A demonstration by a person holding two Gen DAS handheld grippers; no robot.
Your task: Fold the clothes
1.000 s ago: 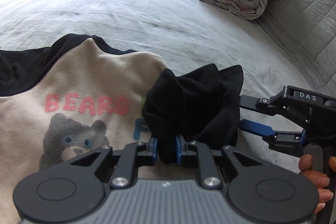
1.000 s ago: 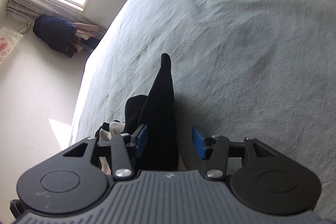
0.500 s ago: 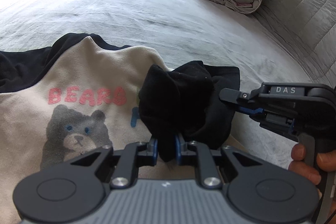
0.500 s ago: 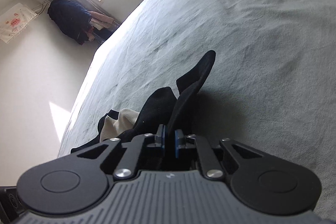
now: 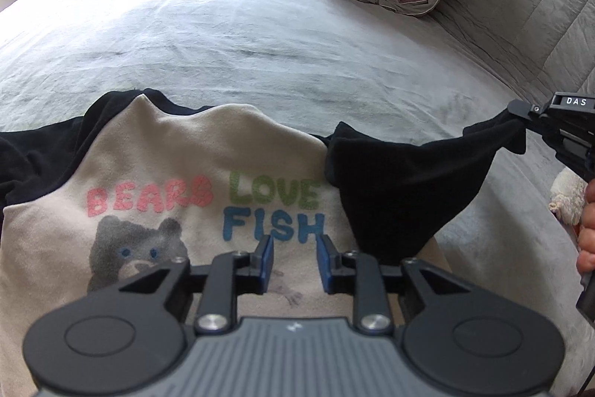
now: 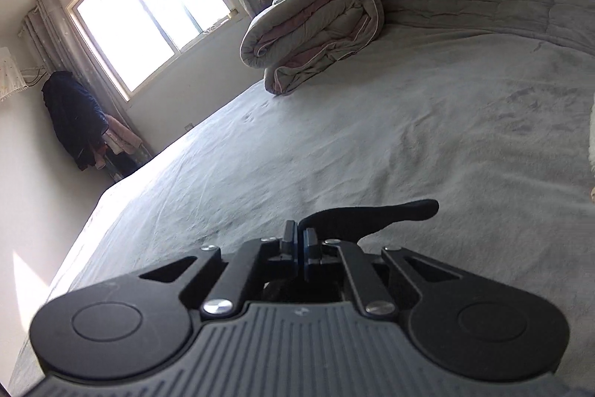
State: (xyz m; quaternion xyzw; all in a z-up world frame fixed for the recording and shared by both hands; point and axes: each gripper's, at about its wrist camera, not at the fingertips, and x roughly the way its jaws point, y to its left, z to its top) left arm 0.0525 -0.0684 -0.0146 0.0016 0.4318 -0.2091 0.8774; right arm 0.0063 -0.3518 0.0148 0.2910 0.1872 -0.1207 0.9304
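Two grippers at work on one shirt (image 5: 178, 196), which lies print-up on the bed (image 5: 260, 36). Our left gripper (image 5: 293, 257) hangs over the print with fingers spread and nothing between them. Our right gripper (image 6: 299, 242) is clenched on the black sleeve (image 5: 405, 181) and holds it out taut to the shirt's right, lifted clear of the bed.

We judge the step to be sleeve handling: either spreading it flat or carrying it across the shirt (one moment fits both). The next move calls for steady tension and a level sleeve.

The left view shows shirt, print and stretched sleeve; the right view shows only the pinched tip, plus a window (image 6: 148, 21) and quilt (image 6: 316, 36) beyond the shirt.
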